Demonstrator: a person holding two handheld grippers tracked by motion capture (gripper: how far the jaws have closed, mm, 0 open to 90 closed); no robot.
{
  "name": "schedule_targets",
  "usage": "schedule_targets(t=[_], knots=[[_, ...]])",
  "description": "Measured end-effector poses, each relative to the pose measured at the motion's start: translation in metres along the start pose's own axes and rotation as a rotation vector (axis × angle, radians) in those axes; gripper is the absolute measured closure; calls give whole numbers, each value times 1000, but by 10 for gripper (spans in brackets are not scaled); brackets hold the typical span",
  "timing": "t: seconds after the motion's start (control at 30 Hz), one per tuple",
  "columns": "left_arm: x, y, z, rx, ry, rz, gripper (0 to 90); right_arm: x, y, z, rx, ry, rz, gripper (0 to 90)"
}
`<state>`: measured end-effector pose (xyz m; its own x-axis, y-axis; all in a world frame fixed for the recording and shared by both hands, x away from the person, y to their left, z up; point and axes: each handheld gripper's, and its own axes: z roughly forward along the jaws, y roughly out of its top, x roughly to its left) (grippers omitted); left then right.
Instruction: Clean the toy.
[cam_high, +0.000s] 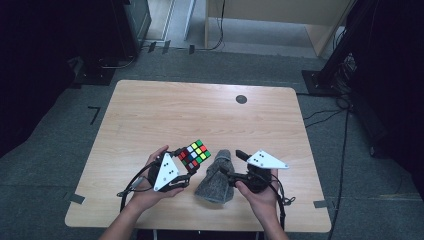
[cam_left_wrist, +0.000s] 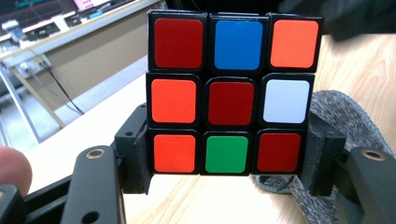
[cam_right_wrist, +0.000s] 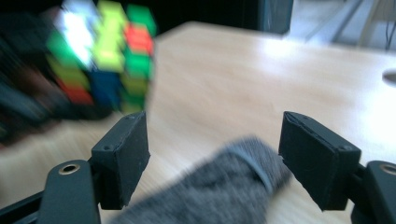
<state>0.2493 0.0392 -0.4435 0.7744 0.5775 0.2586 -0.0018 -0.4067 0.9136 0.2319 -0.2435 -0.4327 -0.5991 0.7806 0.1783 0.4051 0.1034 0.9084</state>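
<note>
A scrambled puzzle cube (cam_high: 195, 153) is held above the table in my left gripper (cam_high: 186, 161), which is shut on it. In the left gripper view the cube (cam_left_wrist: 232, 93) shows a face of red, orange, blue, white and green stickers, and the black pads (cam_left_wrist: 136, 156) press its bottom row from both sides. A grey felt pouch (cam_high: 216, 176) lies on the table between the hands. My right gripper (cam_high: 229, 166) stands open by it. In the right gripper view the pouch (cam_right_wrist: 219, 191) lies low between the wide jaws, untouched, and the cube (cam_right_wrist: 105, 58) is a blur at upper left.
The wooden table (cam_high: 200, 115) has a small black round disc (cam_high: 241, 99) near its far edge. Beyond it are a grey carpet, cables, dark stands and a light wooden desk.
</note>
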Motion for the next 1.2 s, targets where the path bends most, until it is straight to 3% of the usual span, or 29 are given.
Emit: schedule_targets(t=[0.1, 0.23, 0.33, 0.43, 0.57, 0.7, 0.8, 0.93, 1.07, 1.13, 1.2], knots=[[3, 0, -1, 6, -6, -34, 346, -3, -16, 18, 88, 3, -19, 237], [4, 0, -1, 8, -31, -45, 347, 5, -31, 37, 167, -1, -98, 238], [3, 0, -1, 9, -48, -55, 346, 10, -40, 48, 233, -50, -155, 238], [4, 1, -1, 10, -54, -65, 346, 8, -51, 57, 300, -91, -175, 253], [6, 1, -2, 9, -58, -81, 346, 4, -61, 62, 364, -97, -217, 275], [8, 0, -2, 7, -63, -105, 345, 1, -62, 59, 377, -70, -238, 286], [10, 0, -3, 2, -66, -113, 345, -2, -68, 57, 344, -40, -264, 320], [10, 0, -3, -5, -79, -123, 345, -4, -69, 53, 337, -5, -277, 524], [9, 0, -3, 2, -83, -112, 346, -3, -64, 49, 339, -14, -291, 701], [9, 0, -2, 9, -88, -99, 346, -4, -58, 45, 305, -36, -283, 731], [7, -1, -1, 19, -94, -83, 346, -4, -50, 36, 228, -50, -236, 746]])
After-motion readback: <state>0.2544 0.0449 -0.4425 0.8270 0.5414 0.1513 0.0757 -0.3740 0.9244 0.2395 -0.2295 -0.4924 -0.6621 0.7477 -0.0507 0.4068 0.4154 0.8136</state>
